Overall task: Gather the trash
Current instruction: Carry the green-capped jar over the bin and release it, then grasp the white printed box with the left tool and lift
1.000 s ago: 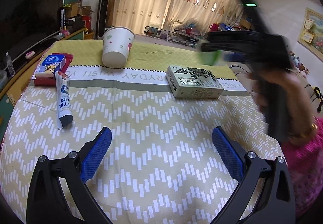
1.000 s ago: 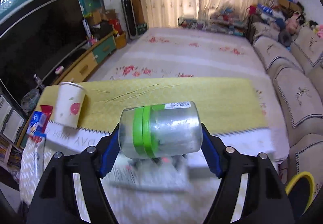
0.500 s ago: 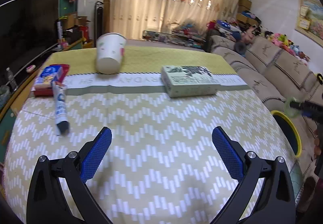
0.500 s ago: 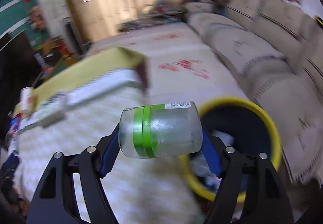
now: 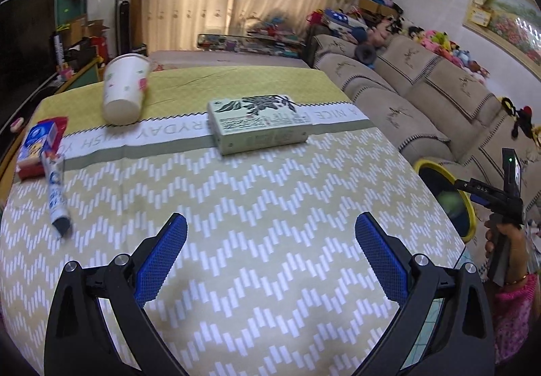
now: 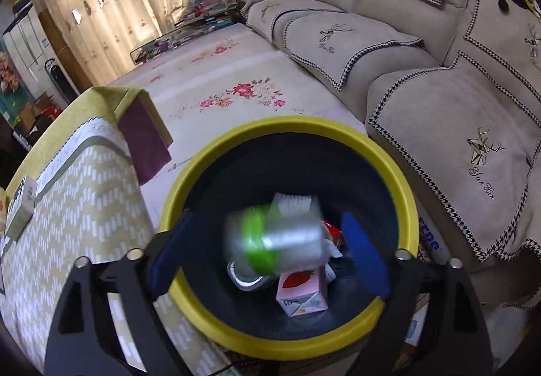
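Note:
My right gripper [image 6: 270,254] is open over the yellow-rimmed black bin [image 6: 402,179]. A clear bottle with a green band [image 6: 280,240] is blurred between the spread fingers, free of both pads, above the trash in the bin. My left gripper [image 5: 270,250] is open and empty over the table. On the table lie a paper cup [image 5: 125,91], a green-white box [image 5: 257,125], a tube [image 5: 55,193] and a red-blue packet [image 5: 37,142]. The bin [image 5: 466,206] and the right gripper [image 5: 487,193] show at the left wrist view's right edge.
A pink carton [image 6: 301,291] and other trash lie in the bin. A beige sofa [image 6: 439,88] stands right behind the bin. The table edge [image 6: 128,173] is just left of the bin. The yellow zigzag cloth [image 5: 270,190] covers the table.
My right gripper has swung from the table to above the bin and opened; the bottle has left its pads. The left gripper has stayed open and turned a little to the right.

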The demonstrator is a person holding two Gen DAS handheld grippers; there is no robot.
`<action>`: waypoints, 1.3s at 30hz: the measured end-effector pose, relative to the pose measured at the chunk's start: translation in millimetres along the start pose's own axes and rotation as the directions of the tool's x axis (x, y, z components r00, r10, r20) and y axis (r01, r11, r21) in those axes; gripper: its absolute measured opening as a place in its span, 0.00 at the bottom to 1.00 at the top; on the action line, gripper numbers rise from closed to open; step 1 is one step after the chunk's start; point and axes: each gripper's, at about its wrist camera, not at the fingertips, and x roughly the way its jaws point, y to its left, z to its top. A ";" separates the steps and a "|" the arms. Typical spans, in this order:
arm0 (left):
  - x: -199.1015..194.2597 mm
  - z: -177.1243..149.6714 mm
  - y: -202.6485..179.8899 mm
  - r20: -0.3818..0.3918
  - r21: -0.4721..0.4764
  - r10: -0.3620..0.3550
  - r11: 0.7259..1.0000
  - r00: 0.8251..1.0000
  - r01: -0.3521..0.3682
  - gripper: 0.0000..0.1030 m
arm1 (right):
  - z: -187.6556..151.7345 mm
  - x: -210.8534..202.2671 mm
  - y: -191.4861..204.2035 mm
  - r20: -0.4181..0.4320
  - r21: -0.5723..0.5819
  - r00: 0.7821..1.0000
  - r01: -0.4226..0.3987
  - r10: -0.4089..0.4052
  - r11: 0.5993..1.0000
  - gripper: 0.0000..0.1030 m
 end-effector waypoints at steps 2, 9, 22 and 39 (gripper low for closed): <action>6.1 7.7 -2.7 -0.006 0.026 -0.003 1.000 1.000 0.004 0.95 | 1.8 -0.4 -3.9 0.010 -0.001 1.000 0.008 -0.008 1.000 0.82; 44.5 35.4 -3.8 0.007 0.123 0.078 0.989 0.997 -0.079 0.95 | 2.9 0.1 -4.5 0.016 -0.001 1.000 -0.017 0.017 1.000 0.82; 111.4 66.5 14.4 -0.079 0.088 0.039 0.996 0.996 -0.032 0.95 | 3.2 10.6 9.9 -0.005 -0.018 0.998 -0.057 0.057 0.998 0.83; 93.2 63.8 -69.2 -0.112 0.246 -0.151 0.953 0.982 0.174 0.95 | 0.5 14.2 2.4 -0.007 -0.003 0.997 -0.073 0.073 0.997 0.84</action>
